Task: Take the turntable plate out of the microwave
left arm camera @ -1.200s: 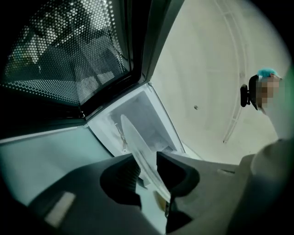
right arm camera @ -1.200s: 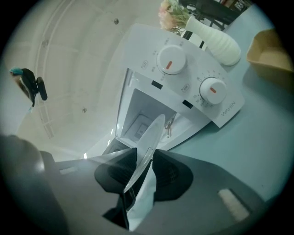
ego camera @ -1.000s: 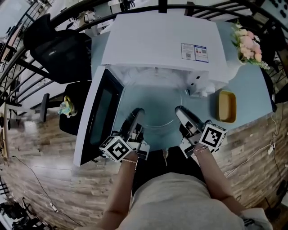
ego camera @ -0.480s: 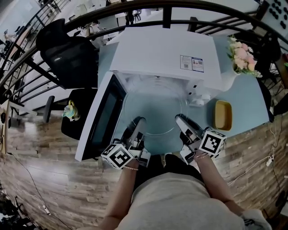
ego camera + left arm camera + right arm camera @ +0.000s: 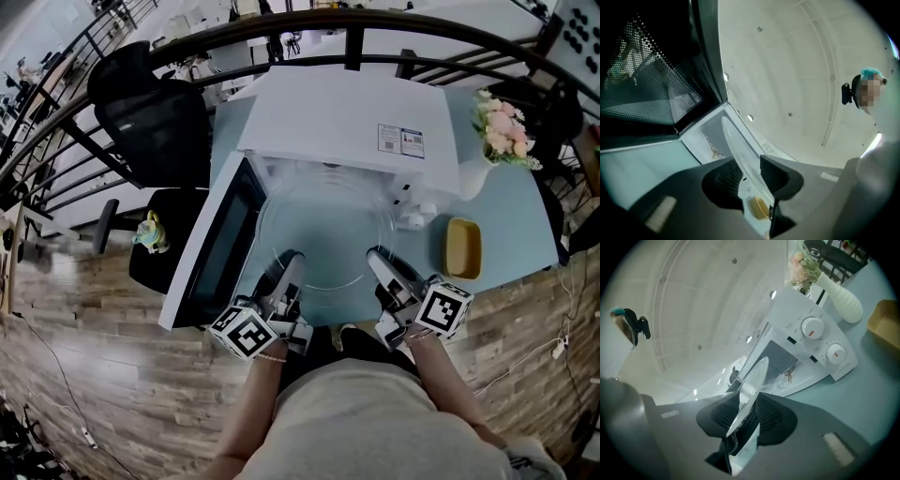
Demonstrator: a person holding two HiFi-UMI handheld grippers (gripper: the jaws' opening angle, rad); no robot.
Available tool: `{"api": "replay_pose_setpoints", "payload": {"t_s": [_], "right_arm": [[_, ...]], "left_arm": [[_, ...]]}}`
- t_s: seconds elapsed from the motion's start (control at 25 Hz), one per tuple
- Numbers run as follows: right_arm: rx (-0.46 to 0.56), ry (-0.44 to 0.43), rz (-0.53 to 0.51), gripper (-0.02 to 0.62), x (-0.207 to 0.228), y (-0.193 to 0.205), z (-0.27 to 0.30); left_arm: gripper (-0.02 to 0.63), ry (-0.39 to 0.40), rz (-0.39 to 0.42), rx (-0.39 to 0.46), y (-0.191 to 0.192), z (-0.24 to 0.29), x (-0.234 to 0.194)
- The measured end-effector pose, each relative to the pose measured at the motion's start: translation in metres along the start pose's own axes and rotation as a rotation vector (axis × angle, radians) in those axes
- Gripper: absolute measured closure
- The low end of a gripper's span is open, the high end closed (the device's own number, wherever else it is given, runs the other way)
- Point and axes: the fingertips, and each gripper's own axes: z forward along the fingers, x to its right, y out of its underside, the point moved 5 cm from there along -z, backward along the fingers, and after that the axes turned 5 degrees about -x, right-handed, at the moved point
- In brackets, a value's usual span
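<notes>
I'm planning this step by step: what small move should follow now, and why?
Probably draw the plate straight back, level: the left tool and right tool both pinch its near rim, while its far rim lies at the microwave mouth.

clear round turntable plate point(image 5: 325, 234), level, at the open white microwave point(image 5: 347, 112) mouth

Left tool point(image 5: 292, 260) and right tool point(image 5: 376, 256) have drawn the turntable plate point(image 5: 323, 225) further out of the microwave point(image 5: 347, 112).

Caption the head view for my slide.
Left hand-held gripper and right hand-held gripper each clamp the glass turntable plate by its near rim before the open microwave.
</notes>
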Motion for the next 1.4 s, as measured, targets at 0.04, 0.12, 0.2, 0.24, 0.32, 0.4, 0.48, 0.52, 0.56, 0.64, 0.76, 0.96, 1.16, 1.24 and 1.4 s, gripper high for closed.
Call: {"api": "replay_pose_setpoints", "payload": {"t_s": [0.04,0.12,0.2,0.24,0.32,0.4,0.48,0.52,0.56,0.64,0.76,0.96,1.16,1.24,1.4], "right_arm": [[0.003,-0.004,-0.005,0.460,-0.0015,0.0002,-0.0003],[0.008,-0.010,-0.016,0.460,-0.0035,-0.0005,-0.0012],[0.008,-0.016,-0.025,0.459,-0.0048,-0.0016,-0.0012],[0.007,-0.018,-0.029,0.459,-0.0055,-0.0017,-0.0010],[0.003,-0.019,-0.034,0.457,-0.0064,-0.0010,-0.0012],[-0.001,-0.020,-0.038,0.456,-0.0068,0.0002,-0.0018],[-0.002,-0.021,-0.044,0.456,-0.0075,0.0007,-0.0024],[-0.002,-0.021,-0.045,0.456,-0.0080,0.0008,-0.0025],[0.000,-0.021,-0.045,0.456,-0.0084,0.0012,-0.0025],[0.004,-0.023,-0.041,0.457,-0.0088,0.0028,-0.0027],[0.009,-0.028,-0.038,0.457,-0.0085,0.0042,-0.0037],[0.009,-0.030,-0.042,0.457,-0.0102,0.0028,-0.0035],[0.008,-0.032,-0.039,0.457,-0.0101,0.0030,-0.0030],[0.008,-0.032,-0.035,0.457,-0.0090,0.0028,-0.0027],[0.004,-0.028,-0.034,0.457,-0.0057,0.0031,-0.0017]], "left_arm": [[0.486,0.001,-0.004,0.004,-0.0006,-0.0010,0.0015],[0.486,0.007,-0.008,0.014,-0.0013,-0.0020,0.0032],[0.488,0.011,-0.002,0.016,-0.0022,-0.0024,0.0052],[0.486,0.010,0.000,0.015,-0.0027,-0.0028,0.0059],[0.488,0.005,0.001,0.015,-0.0026,-0.0041,0.0067],[0.488,0.001,0.000,0.015,-0.0015,-0.0060,0.0073],[0.486,0.003,-0.002,0.018,-0.0005,-0.0073,0.0075],[0.488,0.004,-0.002,0.019,-0.0005,-0.0079,0.0076],[0.488,0.004,0.001,0.019,-0.0006,-0.0084,0.0077],[0.486,0.005,0.011,0.013,-0.0007,-0.0093,0.0078],[0.486,0.007,0.013,0.014,0.0006,-0.0095,0.0079],[0.486,0.008,0.008,0.022,-0.0006,-0.0101,0.0091],[0.486,0.010,0.013,0.022,-0.0019,-0.0097,0.0095],[0.486,0.006,0.015,0.024,-0.0018,-0.0093,0.0096],[0.486,0.005,0.009,0.023,-0.0004,-0.0077,0.0064]]}}
